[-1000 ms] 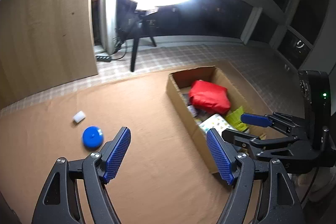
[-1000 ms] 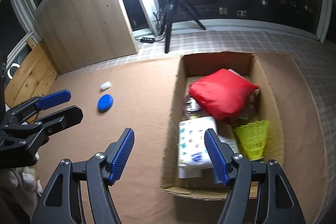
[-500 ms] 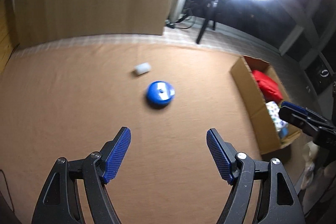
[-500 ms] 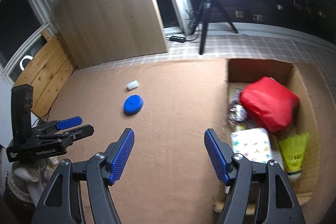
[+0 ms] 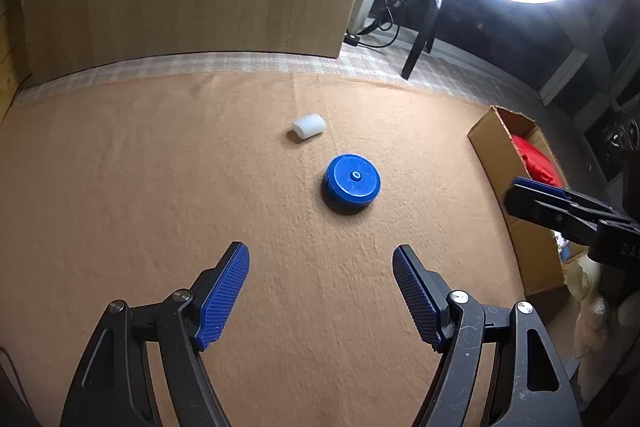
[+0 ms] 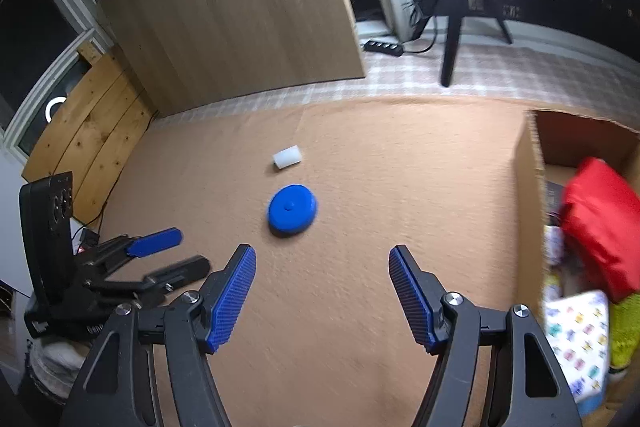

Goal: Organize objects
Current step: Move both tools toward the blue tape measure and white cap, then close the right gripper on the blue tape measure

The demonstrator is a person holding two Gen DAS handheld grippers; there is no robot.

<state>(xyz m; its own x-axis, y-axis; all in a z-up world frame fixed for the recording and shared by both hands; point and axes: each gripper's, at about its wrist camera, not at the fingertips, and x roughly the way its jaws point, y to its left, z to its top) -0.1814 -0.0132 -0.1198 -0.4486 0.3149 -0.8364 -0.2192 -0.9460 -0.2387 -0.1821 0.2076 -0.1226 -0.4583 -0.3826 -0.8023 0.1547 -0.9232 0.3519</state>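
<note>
I had both sets of tongs wide apart and empty, tilted down over the brown mat. The left tongs pointed at the blue disc, which lay flat on the mat just beyond their tips, so I judged it the next thing to pick up. A small white cylinder lay on its side a little farther off, to the left. The right tongs hung near the same disc, also holding nothing. The box sat at the right, already holding a red pouch and other items, likely where loose things belonged.
</note>
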